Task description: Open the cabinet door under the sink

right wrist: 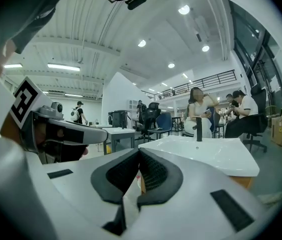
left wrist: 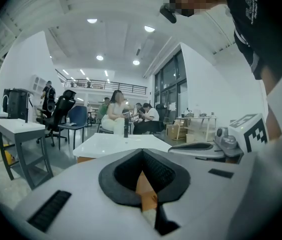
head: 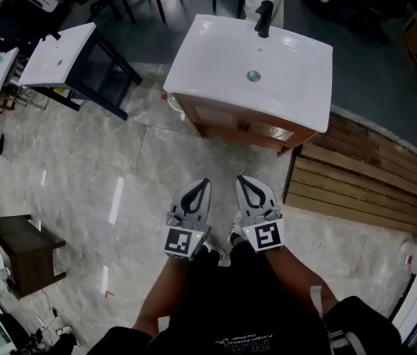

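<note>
A person is holding the left hand-held gripper (head: 204,183) and the right hand-held gripper (head: 241,179) side by side above the pale stone floor (head: 120,168). Each is keeping its jaws closed tip to tip, with nothing between them. Both are pointing toward the wooden cabinet (head: 268,132) beneath the white sink (head: 216,58). The cabinet door (head: 219,117) is facing them, looking closed, well apart from the jaw tips.
</note>
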Demonstrator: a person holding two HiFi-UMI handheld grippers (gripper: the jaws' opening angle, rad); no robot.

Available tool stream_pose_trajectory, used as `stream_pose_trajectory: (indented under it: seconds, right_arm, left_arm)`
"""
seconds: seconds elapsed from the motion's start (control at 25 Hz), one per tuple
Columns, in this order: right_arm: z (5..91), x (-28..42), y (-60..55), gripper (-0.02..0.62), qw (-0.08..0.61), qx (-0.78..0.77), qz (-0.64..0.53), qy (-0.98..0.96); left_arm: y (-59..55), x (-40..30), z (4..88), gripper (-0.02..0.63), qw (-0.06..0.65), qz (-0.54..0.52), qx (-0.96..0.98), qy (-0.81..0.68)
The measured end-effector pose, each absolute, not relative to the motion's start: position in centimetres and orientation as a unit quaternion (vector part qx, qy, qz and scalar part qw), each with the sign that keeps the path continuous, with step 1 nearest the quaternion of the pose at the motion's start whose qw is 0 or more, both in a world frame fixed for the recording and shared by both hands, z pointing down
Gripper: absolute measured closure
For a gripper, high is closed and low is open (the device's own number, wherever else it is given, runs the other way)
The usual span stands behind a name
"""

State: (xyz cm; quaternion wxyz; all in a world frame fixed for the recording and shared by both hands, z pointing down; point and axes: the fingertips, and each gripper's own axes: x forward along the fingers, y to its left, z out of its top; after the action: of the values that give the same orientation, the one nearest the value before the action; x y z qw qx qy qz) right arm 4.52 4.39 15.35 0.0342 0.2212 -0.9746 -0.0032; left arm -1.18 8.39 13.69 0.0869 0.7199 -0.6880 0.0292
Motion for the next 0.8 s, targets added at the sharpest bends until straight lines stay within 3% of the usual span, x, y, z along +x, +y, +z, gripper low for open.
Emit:
stream_pose_trajectory:
  seconds: [0.28,0.48,0.8]
  right_arm:
    - [17.8,2.5,2.6,0.572,0.037,0.236,0.0,-0.971]
    - [20.5,-0.3,1.2,0.572,0.083,0.227,-0.036,-0.97]
    - [25.7,-2.7,-3.5,0.572,0.032,0.323,0.032,-0.945]
  left_arm:
    - [5.1,-2.9,16.3,0.583,0.093,0.024,0.729,-0.678]
    - [2.5,-5.2,19.7,0.583,0.102,0.018,0.739,-0.666]
    - [-1.6,-7.4,27.4,0.583,0.137,0.013,0.757,-0.639]
